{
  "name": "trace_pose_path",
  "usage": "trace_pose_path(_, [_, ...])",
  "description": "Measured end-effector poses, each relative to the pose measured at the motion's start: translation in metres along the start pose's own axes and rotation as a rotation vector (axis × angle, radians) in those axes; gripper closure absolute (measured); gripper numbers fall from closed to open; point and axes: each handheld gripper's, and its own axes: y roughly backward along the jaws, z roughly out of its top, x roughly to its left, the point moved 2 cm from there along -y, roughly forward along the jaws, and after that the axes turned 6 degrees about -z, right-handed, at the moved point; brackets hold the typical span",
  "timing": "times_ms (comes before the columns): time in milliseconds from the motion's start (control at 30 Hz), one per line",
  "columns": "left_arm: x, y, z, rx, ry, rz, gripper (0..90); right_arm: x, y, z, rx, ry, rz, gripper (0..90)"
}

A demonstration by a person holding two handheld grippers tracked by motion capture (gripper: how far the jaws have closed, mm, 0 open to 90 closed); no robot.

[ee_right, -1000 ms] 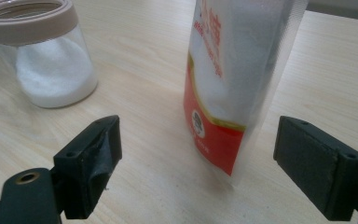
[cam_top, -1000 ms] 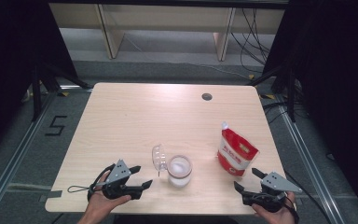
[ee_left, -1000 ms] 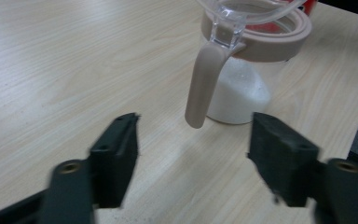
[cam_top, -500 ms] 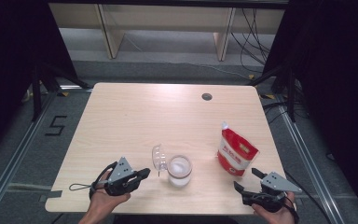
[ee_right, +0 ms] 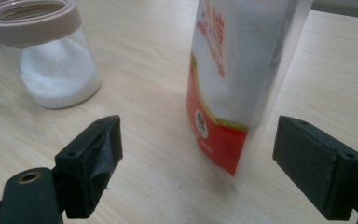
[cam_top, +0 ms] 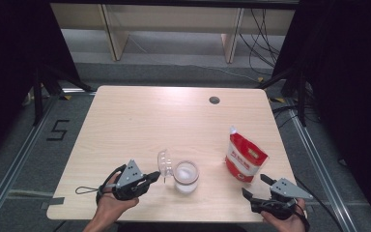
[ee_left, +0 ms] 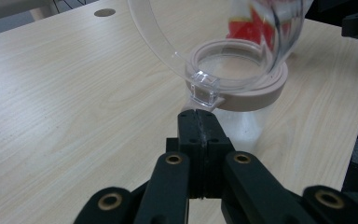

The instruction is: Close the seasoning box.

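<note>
High view: left gripper (cam_top: pixel 155 176) clamped shut, empty, by jar (cam_top: pixel 186 176) lid (cam_top: pixel 164 163), near tabletop's front edge; right gripper (cam_top: pixel 256 187) wide open before pouch (cam_top: pixel 245 159).

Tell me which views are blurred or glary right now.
High view: soft but readable, pale sheen across the table. Left gripper view: the clear lid is close and smeared. Right gripper view: the pouch top is washed out, the jar sharp.

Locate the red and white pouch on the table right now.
In the high view the pouch stands upright near the table's right front, right of the jar and just beyond the open right gripper.
</note>
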Motion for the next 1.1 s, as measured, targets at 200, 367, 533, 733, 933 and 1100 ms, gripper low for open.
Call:
trace_pose_path(200, [-0.001,-0.001,0.004,-0.003,-0.023,-0.001,89.3,0.000,0.000,0.000,0.000,-0.001,0.000,16.7])
trace_pose_path(367, [-0.001,-0.002,0.006,-0.006,-0.014,-0.005,89.3,-0.001,-0.001,0.001,-0.007,0.004,0.016,16.7])
trace_pose_path(533, [-0.002,-0.003,0.008,-0.009,-0.011,-0.005,89.3,0.000,-0.001,0.000,-0.002,0.012,0.005,16.7])
trace_pose_path(733, [-0.002,-0.002,0.011,-0.013,-0.049,-0.008,89.3,-0.001,-0.001,0.000,0.004,0.020,0.009,16.7])
trace_pose_path(933, [-0.004,-0.003,0.011,-0.017,-0.039,-0.001,89.3,0.000,-0.001,0.000,-0.004,0.019,0.007,16.7])
trace_pose_path(1100, [-0.005,-0.003,0.012,-0.020,-0.044,-0.004,89.3,0.000,-0.002,0.000,0.000,0.016,0.015,16.7])
